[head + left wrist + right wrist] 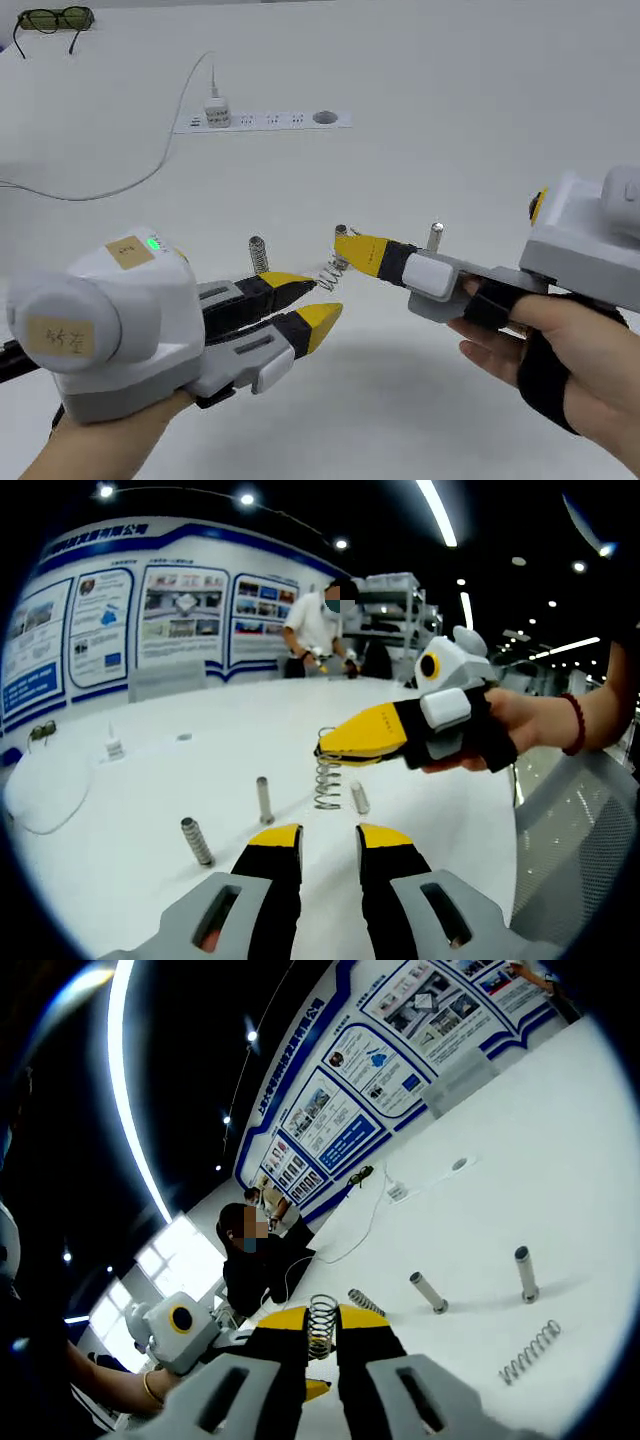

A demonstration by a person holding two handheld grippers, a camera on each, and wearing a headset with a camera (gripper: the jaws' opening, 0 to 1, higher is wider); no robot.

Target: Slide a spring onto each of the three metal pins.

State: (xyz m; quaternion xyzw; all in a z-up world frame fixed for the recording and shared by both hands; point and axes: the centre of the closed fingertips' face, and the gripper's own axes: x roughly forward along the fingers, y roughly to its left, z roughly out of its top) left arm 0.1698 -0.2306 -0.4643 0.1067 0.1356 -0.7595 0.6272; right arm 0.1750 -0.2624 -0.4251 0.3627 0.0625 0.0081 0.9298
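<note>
My right gripper (347, 246) is shut on a small steel spring (331, 272), which hangs from its yellow tips above the white table (420, 400). My left gripper (312, 300) stands open just below and beside that spring, with nothing between its jaws. Three metal pins stand upright: the left pin (258, 255) wears a spring, the middle pin (341, 232) peeks out behind the right gripper, and the right pin (435, 235) is bare. In the right gripper view, the held spring (321, 1325) sits between the jaws, and a loose spring (530, 1352) lies on the table.
A white power strip (262, 120) with a plugged charger and a cable lies at the back. Dark glasses (55, 20) rest at the far left corner. A person (318, 630) stands beyond the table's far edge, and another person (255, 1260) sits nearby.
</note>
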